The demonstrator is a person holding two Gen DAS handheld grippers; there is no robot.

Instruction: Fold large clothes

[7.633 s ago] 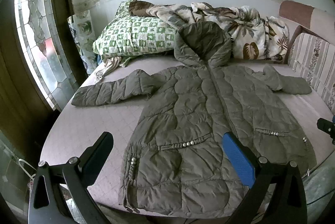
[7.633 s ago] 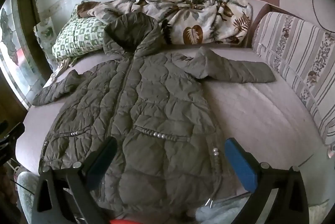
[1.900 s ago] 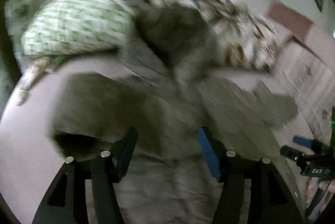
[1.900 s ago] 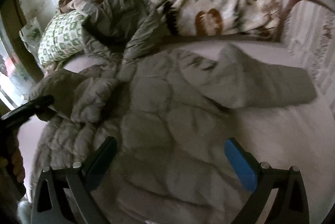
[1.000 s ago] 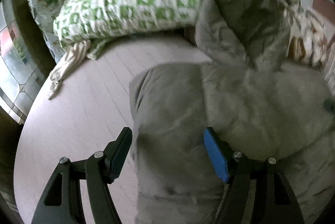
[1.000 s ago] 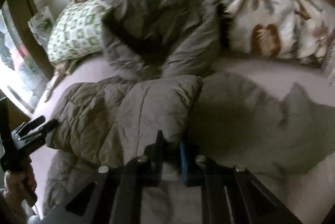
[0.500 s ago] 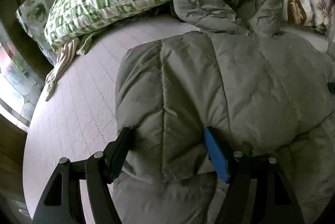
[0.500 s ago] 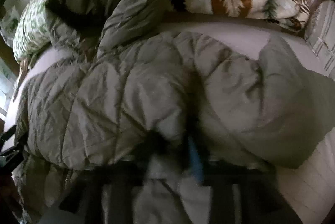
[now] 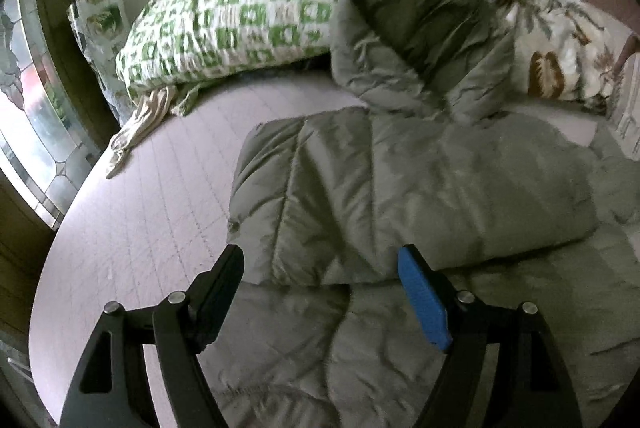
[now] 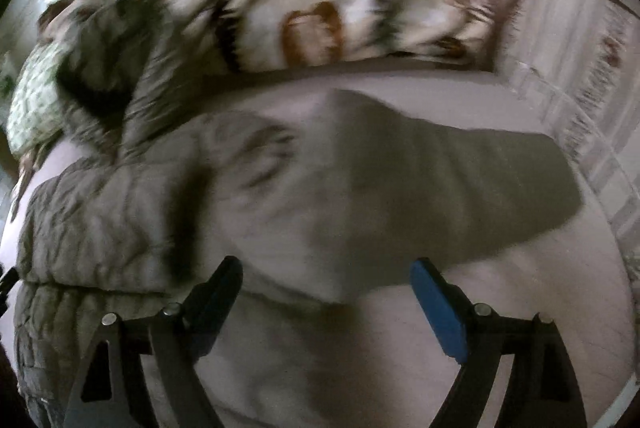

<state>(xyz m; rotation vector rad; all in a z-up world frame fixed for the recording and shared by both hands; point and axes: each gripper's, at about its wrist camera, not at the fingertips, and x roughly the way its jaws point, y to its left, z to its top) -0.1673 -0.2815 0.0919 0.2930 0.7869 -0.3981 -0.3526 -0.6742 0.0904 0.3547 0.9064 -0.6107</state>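
An olive quilted hooded coat (image 9: 400,188) lies on the bed. Its left sleeve is folded across the chest, and its hood (image 9: 420,40) rests against the pillows. My left gripper (image 9: 320,284) is open and empty just short of the folded sleeve's near edge. In the blurred right wrist view the coat (image 10: 280,208) fills the middle, with its right sleeve (image 10: 460,180) stretched out to the right on the sheet. My right gripper (image 10: 326,288) is open and empty over the coat, below the base of that sleeve.
The bed's pinkish sheet (image 9: 152,220) lies bare to the left. A green checked pillow (image 9: 224,20) and a leaf-print blanket (image 10: 320,0) lie at the head. A stained-glass window (image 9: 24,116) is left; a striped cushion (image 10: 580,68) is right.
My right gripper has opened and let go of the left sleeve it carried across the chest, and has shifted right. My left gripper has pulled back from the folded sleeve, still open.
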